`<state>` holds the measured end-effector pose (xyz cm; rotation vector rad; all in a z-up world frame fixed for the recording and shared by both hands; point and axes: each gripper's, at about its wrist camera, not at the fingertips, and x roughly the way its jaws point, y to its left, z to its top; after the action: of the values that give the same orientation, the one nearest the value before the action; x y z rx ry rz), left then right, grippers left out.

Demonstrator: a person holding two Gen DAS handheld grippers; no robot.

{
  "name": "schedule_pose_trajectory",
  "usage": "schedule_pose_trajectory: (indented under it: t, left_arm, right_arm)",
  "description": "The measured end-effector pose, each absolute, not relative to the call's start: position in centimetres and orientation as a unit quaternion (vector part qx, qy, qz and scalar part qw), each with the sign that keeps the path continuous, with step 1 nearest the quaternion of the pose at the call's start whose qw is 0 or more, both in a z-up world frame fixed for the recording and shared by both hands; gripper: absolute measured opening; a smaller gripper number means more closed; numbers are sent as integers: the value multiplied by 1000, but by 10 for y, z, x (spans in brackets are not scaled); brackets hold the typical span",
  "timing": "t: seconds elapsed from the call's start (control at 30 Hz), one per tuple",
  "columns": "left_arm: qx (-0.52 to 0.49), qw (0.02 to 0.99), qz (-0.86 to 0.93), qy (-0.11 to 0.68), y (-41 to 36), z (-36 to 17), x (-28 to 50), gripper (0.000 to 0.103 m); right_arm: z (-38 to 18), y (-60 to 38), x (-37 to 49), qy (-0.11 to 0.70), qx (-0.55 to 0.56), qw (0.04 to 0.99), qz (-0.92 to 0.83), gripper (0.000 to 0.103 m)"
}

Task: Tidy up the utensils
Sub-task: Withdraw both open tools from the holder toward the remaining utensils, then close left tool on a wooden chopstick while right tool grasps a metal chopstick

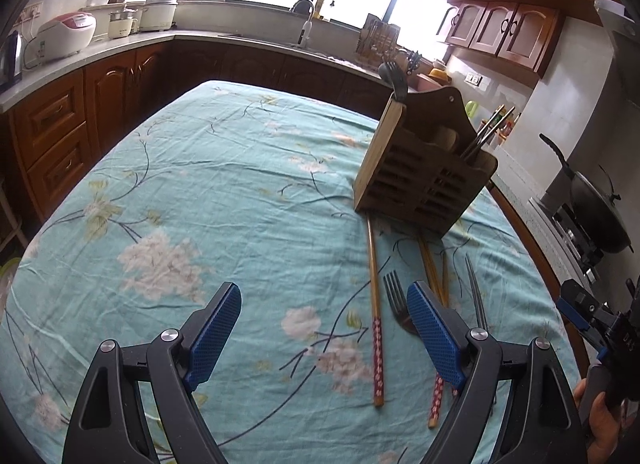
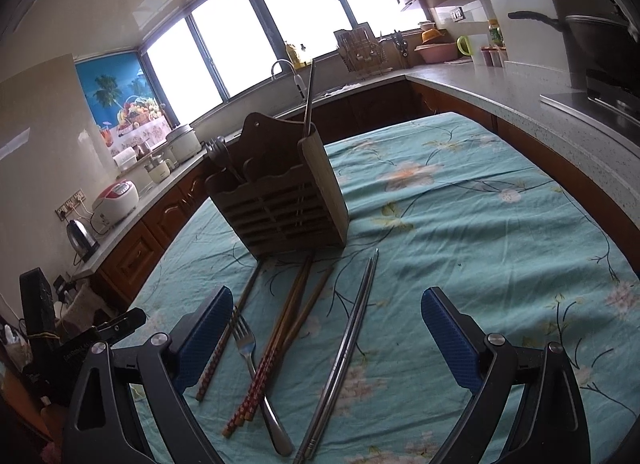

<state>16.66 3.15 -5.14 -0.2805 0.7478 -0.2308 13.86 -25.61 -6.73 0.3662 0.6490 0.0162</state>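
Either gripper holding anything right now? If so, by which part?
Nothing held. Left gripper and right gripper both stand open above the cloth; the fork and chopsticks lie untouched.

The cloth (image 2: 460, 224) is teal with pale flowers and dark twigs. The holder (image 2: 280, 208) is dark brown wood. Wooden chopsticks (image 2: 276, 344) end in red with white dots; the metal pair (image 2: 344, 344) and fork (image 2: 256, 368) are grey. Fingers (image 1: 216, 328) carry blue dimpled pads.
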Motion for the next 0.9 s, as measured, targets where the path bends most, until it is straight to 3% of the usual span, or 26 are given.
schedule_pose_trajectory:
  t: [0.43,0.53,0.8,0.9]
  left_arm:
    - [-114,911,-106,381,23,-53,192,85]
    - [-112,910,-105,385,21,-54,200,85]
    - [-97,905,-108,399,9,-60,227,85]
    - [-83,904,-112,404,0,-61,242,85]
  right_arm:
    - [-78,-251,149,337,158,928,10,96]
    - [-80,-251,155,344,155,926,9,91]
    - [-92,-257,178,367,153,917,-11,58]
    - [-97,-263,190,378,154,913,-18,51]
